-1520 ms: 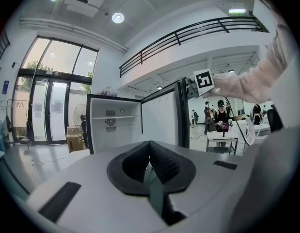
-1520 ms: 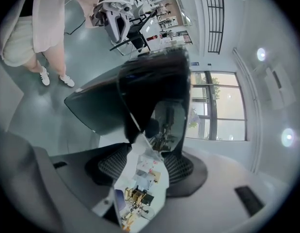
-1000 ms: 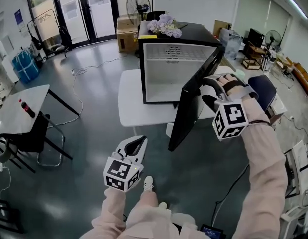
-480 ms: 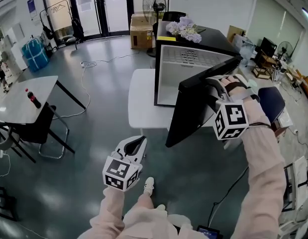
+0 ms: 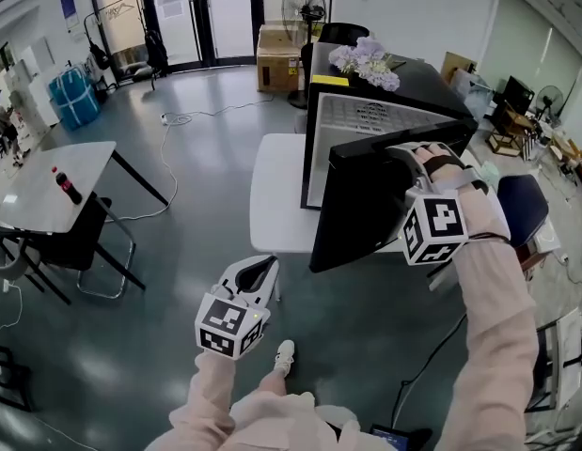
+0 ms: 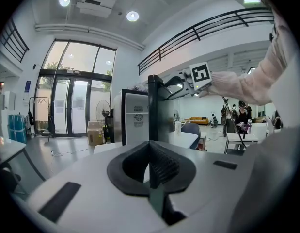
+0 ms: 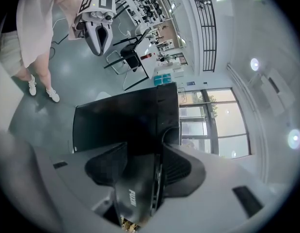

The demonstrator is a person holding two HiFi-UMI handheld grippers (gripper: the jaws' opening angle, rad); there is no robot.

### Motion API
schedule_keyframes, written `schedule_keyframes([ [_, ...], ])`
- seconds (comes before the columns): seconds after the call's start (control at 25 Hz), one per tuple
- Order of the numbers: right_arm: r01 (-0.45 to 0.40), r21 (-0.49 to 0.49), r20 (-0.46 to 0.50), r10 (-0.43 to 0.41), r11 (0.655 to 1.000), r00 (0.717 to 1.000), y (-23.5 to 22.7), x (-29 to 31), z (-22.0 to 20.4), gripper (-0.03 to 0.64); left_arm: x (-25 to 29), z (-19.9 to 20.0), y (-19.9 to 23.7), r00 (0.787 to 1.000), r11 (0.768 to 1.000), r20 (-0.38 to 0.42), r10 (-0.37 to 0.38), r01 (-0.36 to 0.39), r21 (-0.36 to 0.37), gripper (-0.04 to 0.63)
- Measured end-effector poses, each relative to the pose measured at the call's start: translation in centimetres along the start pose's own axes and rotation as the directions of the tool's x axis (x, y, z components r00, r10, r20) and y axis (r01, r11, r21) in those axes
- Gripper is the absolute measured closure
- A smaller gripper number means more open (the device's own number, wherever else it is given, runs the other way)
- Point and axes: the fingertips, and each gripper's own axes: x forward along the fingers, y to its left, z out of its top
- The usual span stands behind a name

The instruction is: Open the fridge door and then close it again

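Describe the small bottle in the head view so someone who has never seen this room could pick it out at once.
Left of the black fridge stands a separate white table with a dark chair tucked under it. The bottle stands on that tabletop: small and dark with a red cap, unlike the large blue containers on the floor far behind it.

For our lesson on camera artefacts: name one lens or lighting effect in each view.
Head view: the wide lens bows the room's edges, and the glossy floor mirrors daylight. Left gripper view: fisheye circle with black corners; the left tool is blurred; lamps flare. Right gripper view: the door is a dark mass against bright windows.
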Motion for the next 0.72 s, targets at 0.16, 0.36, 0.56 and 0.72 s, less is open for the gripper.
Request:
schedule_keyframes([
  [0.16,-0.003,0.001,0.004,0.003,1.000,1.000,-0.9,1.8,0.2,0.393,0.9,0.3,1.4,1.000,1.000,0.001,0.013,-0.013,0.000,0.584],
  [0.36,0.003,0.010,0.014,-0.003,1.000,1.000,-1.8,4.0,0.0,0.388,2.2,0.4,3.2,1.000,1.000,-0.001,0.026,-0.026,-0.005,0.584],
  [0.56,0.008,0.016,0.023,-0.008,1.000,1.000,-2.7,6.0,0.0,0.382,3.6,0.6,5.4,0.999,0.999,0.001,0.043,-0.043,-0.015,0.584],
  [0.72,0.008,0.022,0.023,-0.008,1.000,1.000,-3.4,7.6,-0.2,0.382,5.3,1.1,6.7,0.999,0.999,0.011,0.040,-0.040,-0.018,0.584],
])
